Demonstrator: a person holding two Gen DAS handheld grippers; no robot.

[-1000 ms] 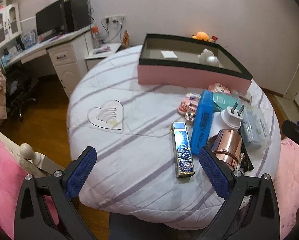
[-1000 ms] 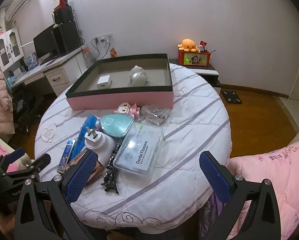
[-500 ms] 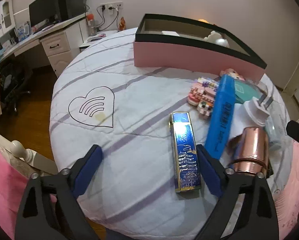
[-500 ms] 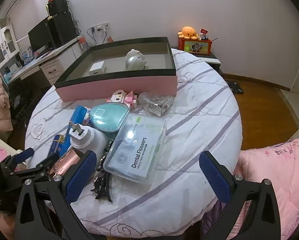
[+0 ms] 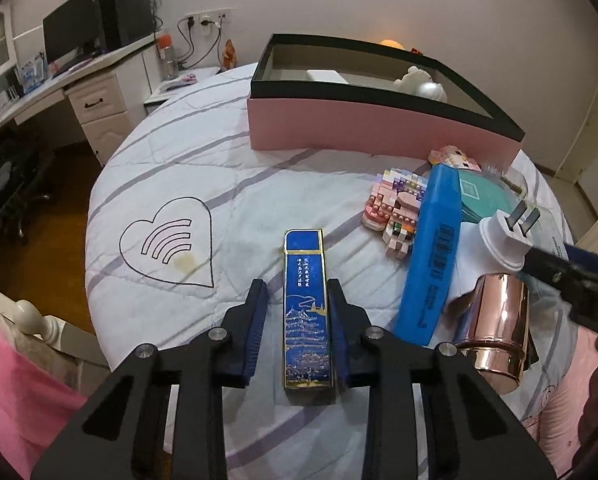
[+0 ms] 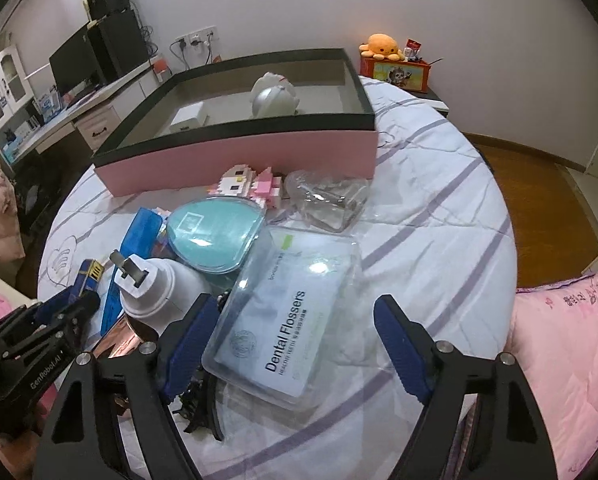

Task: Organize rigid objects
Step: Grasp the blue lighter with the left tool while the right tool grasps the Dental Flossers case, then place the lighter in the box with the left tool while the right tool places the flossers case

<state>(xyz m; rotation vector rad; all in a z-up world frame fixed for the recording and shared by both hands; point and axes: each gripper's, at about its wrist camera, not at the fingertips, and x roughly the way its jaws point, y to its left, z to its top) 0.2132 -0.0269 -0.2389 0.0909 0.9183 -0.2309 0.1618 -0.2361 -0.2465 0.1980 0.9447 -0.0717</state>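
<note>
Blue and gold slim box [image 5: 307,312]: flat on the round quilted surface [image 5: 235,184], toward its near edge, left of the cluttered pile. Long axis running from near edge toward the far pink tray [image 5: 363,128]; lighter gold-framed end pointing at the tray. Bracketed by the left tongs [image 5: 297,326], jaws closing, right pad against the box's side, left pad apparently a sliver off, so not yet a firm clench.

Right tongs [image 6: 301,330] spread around the clear Dental Flossers case [image 6: 287,320], closing, pads not yet on it. Case lying tilted on the pile, long axis slanting from near left to far right.

Risks, as a judgement: uneven pad contact likely to skew the slim box or slide it on the soft quilt; glossy narrow sides prone to slipping on the lift. Flossers case resting partly on a black hair claw [image 6: 193,404] and beside the white plug adapter [image 6: 155,288]; closing there apt to nudge the neighbours or topple the copper cup [image 5: 495,332]. Both tongs working close together near the pile, so a collision is possible.
</note>
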